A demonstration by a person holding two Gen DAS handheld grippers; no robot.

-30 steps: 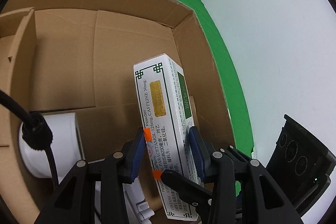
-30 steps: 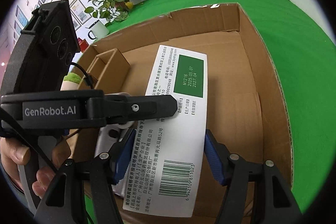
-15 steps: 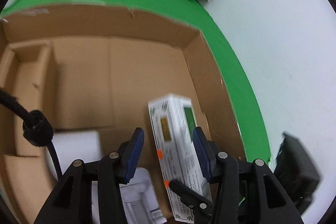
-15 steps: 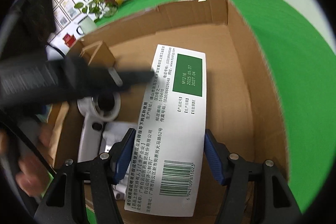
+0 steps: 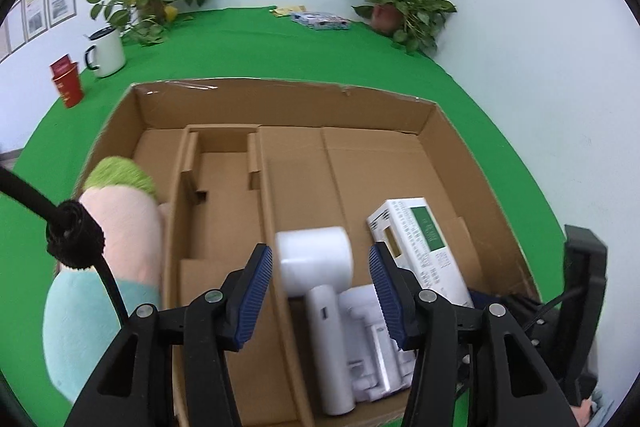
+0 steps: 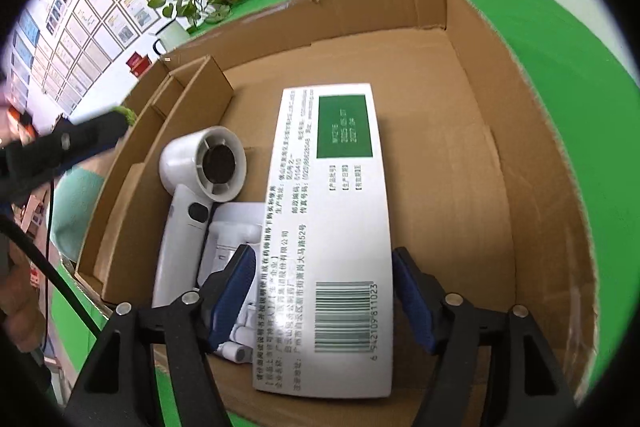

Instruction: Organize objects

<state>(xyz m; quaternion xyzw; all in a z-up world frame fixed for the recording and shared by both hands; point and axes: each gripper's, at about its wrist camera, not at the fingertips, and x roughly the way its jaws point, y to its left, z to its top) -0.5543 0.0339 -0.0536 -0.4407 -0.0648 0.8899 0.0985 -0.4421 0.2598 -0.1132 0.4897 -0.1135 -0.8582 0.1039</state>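
**Readable print on the medicine box**

The white medicine box point(image 6: 332, 235) in the cardboard carton point(image 6: 500, 131) carries nearly all the legible text. A barcode sits at the box's near end, and the digits running beside it read 6 942109 811023. Toward the far end of the box a dark green panel holds three short lines of white print, too blurred to read for certain. Between the panel and the barcode run columns of small Chinese characters; among them the number 510410 can be made out. In the left wrist view the same box point(image 5: 420, 247) shows its green panel and fine print, all illegible there.
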